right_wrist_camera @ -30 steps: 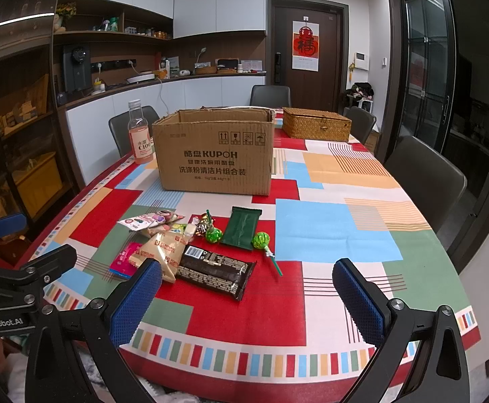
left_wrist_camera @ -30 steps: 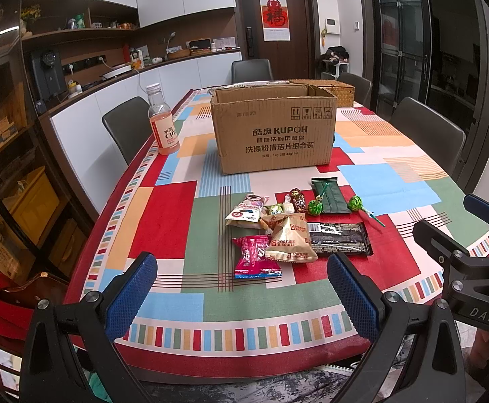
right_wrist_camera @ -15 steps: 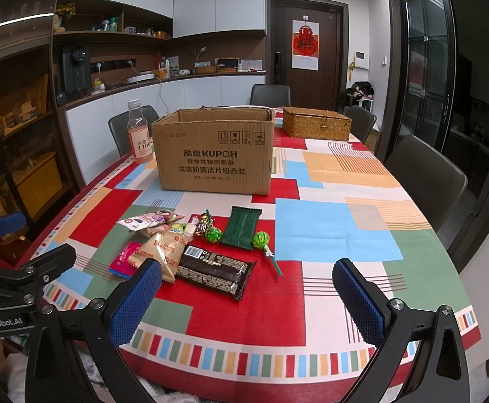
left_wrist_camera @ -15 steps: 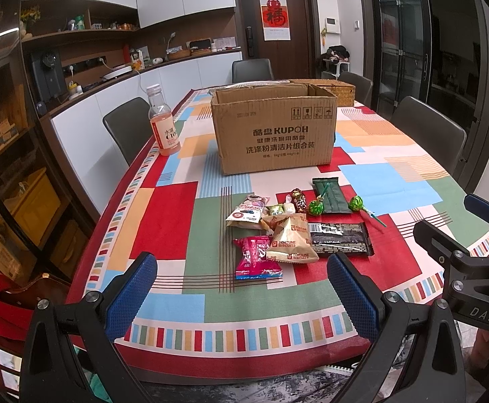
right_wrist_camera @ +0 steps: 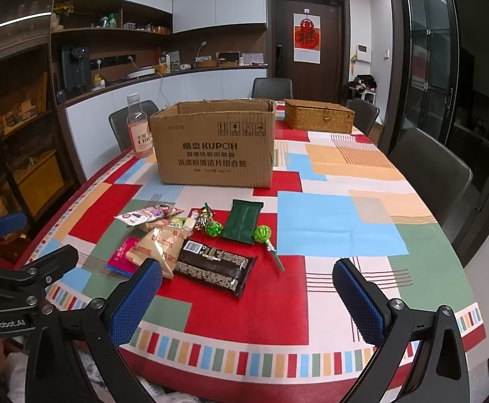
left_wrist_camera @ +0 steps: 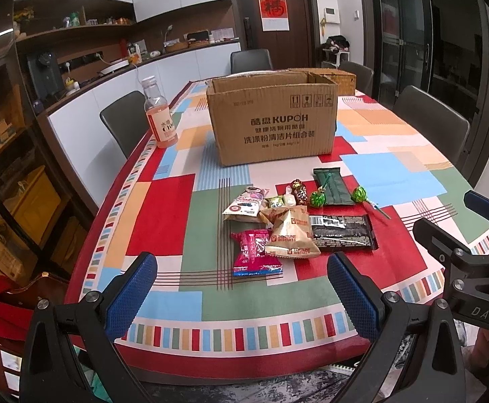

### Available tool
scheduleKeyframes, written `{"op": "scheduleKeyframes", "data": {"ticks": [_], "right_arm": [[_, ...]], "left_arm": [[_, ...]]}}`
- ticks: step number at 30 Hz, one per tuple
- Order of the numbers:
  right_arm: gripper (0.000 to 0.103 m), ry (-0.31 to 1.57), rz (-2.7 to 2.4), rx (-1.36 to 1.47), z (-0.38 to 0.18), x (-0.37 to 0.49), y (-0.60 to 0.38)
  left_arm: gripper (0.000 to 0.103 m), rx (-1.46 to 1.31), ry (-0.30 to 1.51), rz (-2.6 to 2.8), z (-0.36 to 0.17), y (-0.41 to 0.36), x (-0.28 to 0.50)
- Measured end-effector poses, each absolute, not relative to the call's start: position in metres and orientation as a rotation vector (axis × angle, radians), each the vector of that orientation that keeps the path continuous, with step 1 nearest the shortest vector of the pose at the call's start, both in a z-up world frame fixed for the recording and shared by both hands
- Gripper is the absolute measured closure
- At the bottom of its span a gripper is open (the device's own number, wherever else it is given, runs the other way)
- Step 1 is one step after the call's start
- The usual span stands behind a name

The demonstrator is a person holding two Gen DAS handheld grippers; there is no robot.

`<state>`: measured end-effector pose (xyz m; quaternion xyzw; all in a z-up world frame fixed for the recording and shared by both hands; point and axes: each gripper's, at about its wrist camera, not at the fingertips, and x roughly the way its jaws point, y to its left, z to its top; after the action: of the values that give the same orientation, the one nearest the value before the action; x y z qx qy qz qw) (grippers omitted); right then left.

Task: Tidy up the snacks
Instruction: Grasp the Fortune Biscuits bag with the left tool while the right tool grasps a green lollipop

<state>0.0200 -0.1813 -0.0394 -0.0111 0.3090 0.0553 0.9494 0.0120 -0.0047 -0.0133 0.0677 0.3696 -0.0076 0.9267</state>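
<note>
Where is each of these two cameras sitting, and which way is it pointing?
Left wrist: rides the open left gripper at the table's near edge, facing the snack pile and cardboard box; the right gripper shows at right.
Right wrist: rides the open right gripper, facing the same way; the left gripper shows at left.
Shared: box, pink drink bottle, Fortune Biscuits bag.

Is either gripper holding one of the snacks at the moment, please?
No, the left gripper and right gripper are both open and empty, short of the snack pile on the table.
</note>
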Motion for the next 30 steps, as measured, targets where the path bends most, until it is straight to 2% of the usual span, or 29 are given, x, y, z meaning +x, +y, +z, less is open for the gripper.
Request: {"op": "scheduleKeyframes", "data": {"ticks": [15, 20, 30], "right_arm": [[0.0, 0.764, 0.148, 0.045, -0.066, 0.069, -0.195], [0.002, 0.804, 0.155, 0.059, -0.076, 0.087, -0.2], [0.015, 0.856, 0.166, 0.024, -0.092, 0.116, -0.199]], "left_arm": [[0.001, 0.186, 0.819, -0.081, -0.025, -0.029, 0.053], [0.013, 0.193, 0.855, -0.11, -0.033, -0.038, 0.071], [0.031, 0.185, 0.944, -0.18, -0.055, -0.051, 0.107]]}}
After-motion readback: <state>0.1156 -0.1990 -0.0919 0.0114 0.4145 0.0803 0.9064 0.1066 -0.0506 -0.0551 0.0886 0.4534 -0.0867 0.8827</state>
